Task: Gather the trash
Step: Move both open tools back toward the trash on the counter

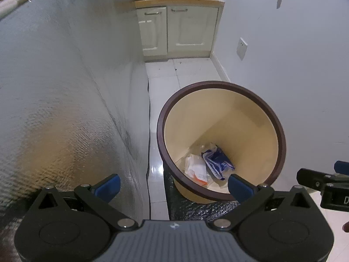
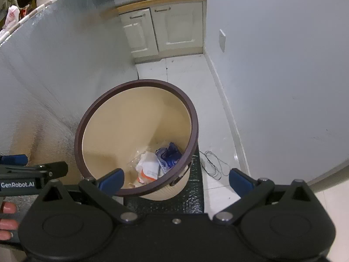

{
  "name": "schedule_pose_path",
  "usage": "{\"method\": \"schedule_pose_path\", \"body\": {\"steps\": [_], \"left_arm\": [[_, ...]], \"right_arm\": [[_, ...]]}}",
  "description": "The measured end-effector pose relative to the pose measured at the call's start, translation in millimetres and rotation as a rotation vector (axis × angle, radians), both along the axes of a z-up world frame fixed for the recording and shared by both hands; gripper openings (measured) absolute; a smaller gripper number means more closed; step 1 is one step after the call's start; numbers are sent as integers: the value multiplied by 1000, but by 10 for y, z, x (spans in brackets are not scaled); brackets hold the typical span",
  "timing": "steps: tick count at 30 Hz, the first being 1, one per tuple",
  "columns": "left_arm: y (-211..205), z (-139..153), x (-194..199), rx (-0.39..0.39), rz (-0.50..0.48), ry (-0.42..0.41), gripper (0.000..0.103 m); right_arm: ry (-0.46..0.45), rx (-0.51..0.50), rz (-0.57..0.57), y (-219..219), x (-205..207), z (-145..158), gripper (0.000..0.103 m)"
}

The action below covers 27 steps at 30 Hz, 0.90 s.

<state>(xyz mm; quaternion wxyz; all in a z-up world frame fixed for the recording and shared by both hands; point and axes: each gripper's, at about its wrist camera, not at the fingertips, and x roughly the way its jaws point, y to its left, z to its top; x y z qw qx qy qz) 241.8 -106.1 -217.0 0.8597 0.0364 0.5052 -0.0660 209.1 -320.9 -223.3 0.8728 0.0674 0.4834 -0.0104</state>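
Both tools gape wide and empty above the bin (image 2: 139, 118), the left tool (image 1: 172, 185) and right tool (image 2: 175, 181) flanking its near rim, wrappers (image 2: 157, 163) lying below

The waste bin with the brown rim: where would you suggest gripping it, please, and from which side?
Grip the waste bin by its brown rim, coming from above on the near edge. The rim is thin and exposed; the round body looks too wide for the jaws.

Left gripper (image 2: 13, 159) side plate: "GenRobot.AI", white lettering on black.
Blue wrapper (image 1: 218, 163) in bin: white print, not legible.
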Motion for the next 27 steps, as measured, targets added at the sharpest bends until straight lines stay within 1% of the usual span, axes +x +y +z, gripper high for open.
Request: {"method": "schedule_pose_path", "body": {"steps": [7, 17, 21, 27], "left_arm": [[22, 192, -228, -20, -18, -59, 103], [44, 507, -579, -52, -53, -161, 103], [29, 648, -749, -72, -71, -210, 103], [52, 948, -999, -120, -97, -301, 103]], "right_arm": [[-55, -3, -19, -36, -253, 134, 103], [-167, -5, -56, -136, -671, 448, 103], [-212, -4, -66, -152, -840, 580, 103], [-296, -11, -69, -171, -1092, 823, 103]]}}
